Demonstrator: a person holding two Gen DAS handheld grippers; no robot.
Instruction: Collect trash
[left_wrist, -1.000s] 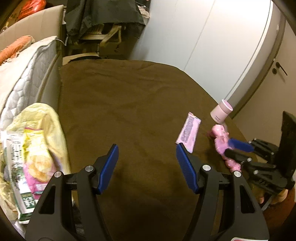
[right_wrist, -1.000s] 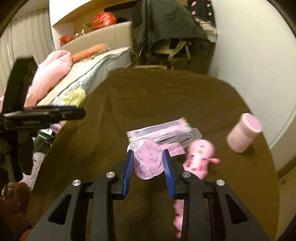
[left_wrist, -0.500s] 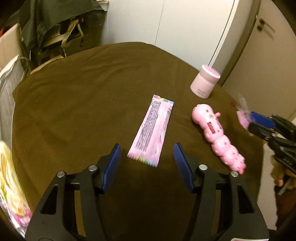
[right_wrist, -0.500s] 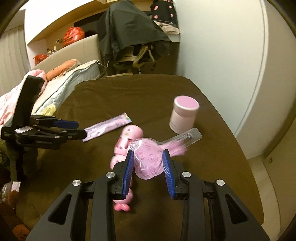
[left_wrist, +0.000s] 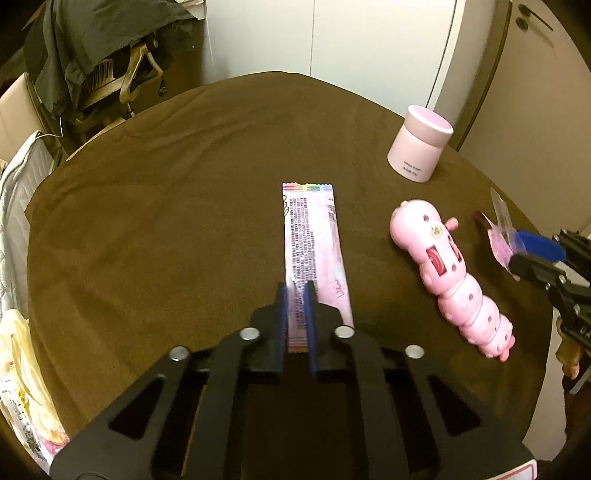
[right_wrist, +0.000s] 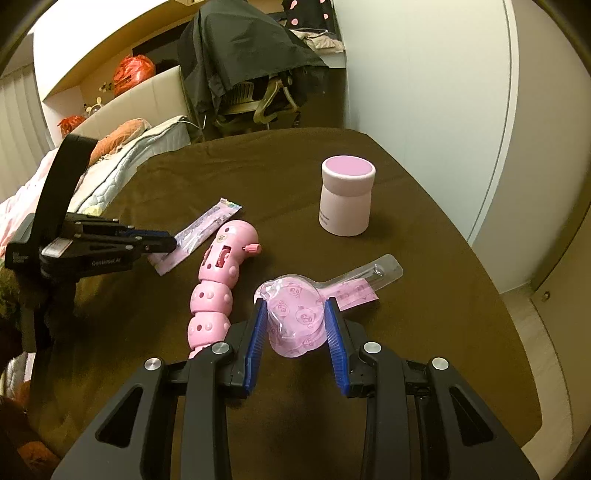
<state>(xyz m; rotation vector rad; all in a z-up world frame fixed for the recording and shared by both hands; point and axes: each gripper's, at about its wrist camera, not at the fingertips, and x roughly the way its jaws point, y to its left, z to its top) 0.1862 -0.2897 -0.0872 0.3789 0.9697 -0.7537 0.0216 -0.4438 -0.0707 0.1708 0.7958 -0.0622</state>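
My left gripper (left_wrist: 295, 291) is shut on the near end of a long pink snack wrapper (left_wrist: 314, 240) that lies on the brown table; the wrapper also shows in the right wrist view (right_wrist: 201, 229), with the left gripper (right_wrist: 162, 242) at its end. My right gripper (right_wrist: 295, 310) is shut on a clear plastic blister pack with pink pig prints (right_wrist: 295, 314), held just above the table. That pack shows at the right edge of the left wrist view (left_wrist: 500, 236), with the right gripper (left_wrist: 524, 247) beside it.
A pink caterpillar toy (left_wrist: 447, 273) lies between the grippers, also seen in the right wrist view (right_wrist: 218, 288). A pink-lidded jar (right_wrist: 345, 199) stands behind. A yellow bag with trash (left_wrist: 22, 387) hangs at the table's left edge. A bed (right_wrist: 122, 162) and chair (right_wrist: 258, 103) stand beyond.
My left gripper has moved forward onto the wrapper and shut on its near end. My right gripper still holds the blister pack and has dropped a little closer to the table.
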